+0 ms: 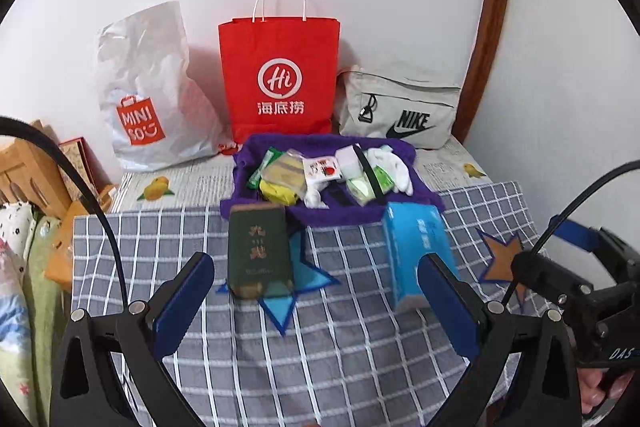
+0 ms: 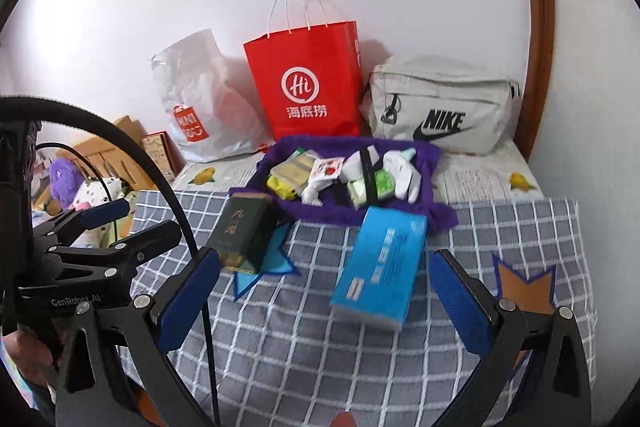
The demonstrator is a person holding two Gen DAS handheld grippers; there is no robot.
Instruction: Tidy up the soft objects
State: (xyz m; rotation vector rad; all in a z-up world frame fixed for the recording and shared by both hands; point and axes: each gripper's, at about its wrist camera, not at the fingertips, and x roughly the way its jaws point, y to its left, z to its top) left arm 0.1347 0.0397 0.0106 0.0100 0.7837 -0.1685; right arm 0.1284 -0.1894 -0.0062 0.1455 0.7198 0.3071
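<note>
A purple cloth holds a heap of small soft packets and white socks. A dark green box stands on a blue star patch. A blue tissue pack lies on the checked cloth, blurred. My left gripper is open, low over the checked cloth, the green box just beyond its left finger. My right gripper is open too, and the tissue pack lies between its fingers, a little ahead.
Against the wall stand a white Miniso bag, a red paper bag and a grey Nike pouch. Wooden boxes and bedding lie left. An orange star patch is right.
</note>
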